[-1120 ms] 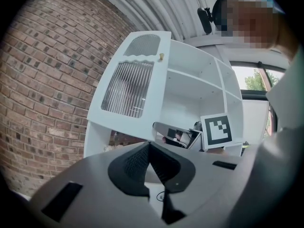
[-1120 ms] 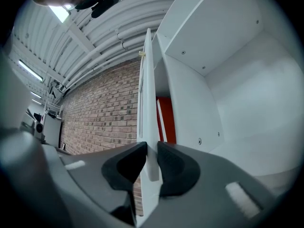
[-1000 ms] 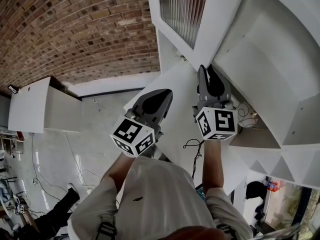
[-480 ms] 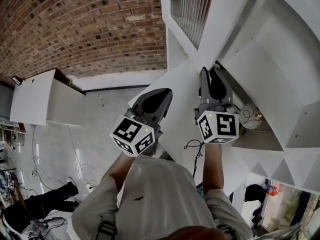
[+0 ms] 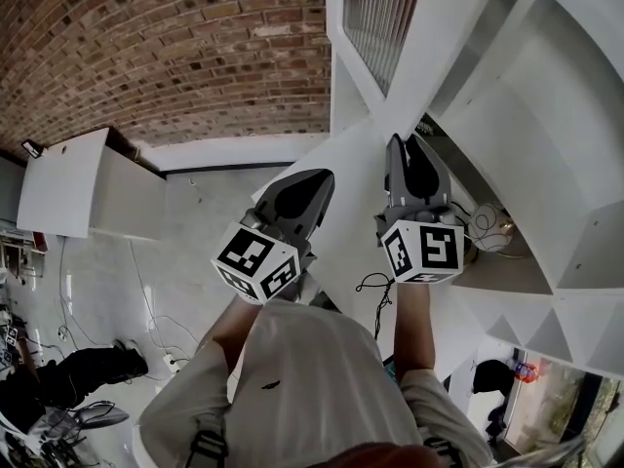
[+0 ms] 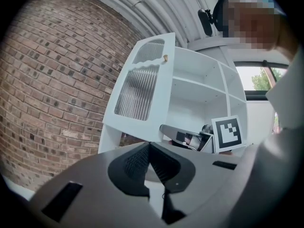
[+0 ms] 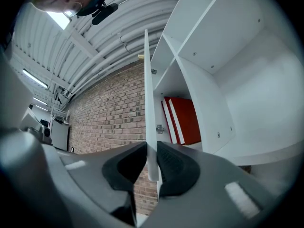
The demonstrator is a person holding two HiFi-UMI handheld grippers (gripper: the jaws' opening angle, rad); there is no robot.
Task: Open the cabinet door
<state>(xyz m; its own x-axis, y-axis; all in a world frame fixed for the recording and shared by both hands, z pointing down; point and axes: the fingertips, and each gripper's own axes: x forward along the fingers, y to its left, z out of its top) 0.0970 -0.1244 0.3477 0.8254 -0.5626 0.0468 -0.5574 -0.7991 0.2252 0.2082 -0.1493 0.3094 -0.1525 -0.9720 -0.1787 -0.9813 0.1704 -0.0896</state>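
- Clamping the thin lower edge of the cabinet door (image 6: 160, 103), the right gripper (image 7: 151, 151) has one jaw pad on each face of the panel, which runs edge-on up from between the jaws.
- The door stands swung well out from the white cabinet (image 7: 237, 80), leaving the shelves bare to view. Its ribbed glass pane (image 5: 375, 8) faces away from the shelves, and a small knob (image 6: 166, 58) sits near its upper free corner.
- The left gripper (image 6: 149, 146) has its jaws together on nothing. It hangs just beside the right gripper, on the outer side of the door and apart from it.
- A metal hinge (image 7: 159, 128) shows at the cabinet's front edge, just past the door.
- Two red slabs (image 7: 183, 120) stand upright in the compartment behind the hinge; whether they are books or folders I cannot tell.
- A white cable coil (image 5: 487, 227) lies on a shelf near the right gripper's marker cube, and a black cable (image 5: 375, 286) dangles below the shelf's edge.
- A brick wall (image 5: 175, 57) runs behind the cabinet, with a low white unit (image 5: 88, 203) against its foot and a pale glossy floor (image 5: 146, 291) below.
- A ribbed white ceiling (image 7: 95, 51) arches overhead.
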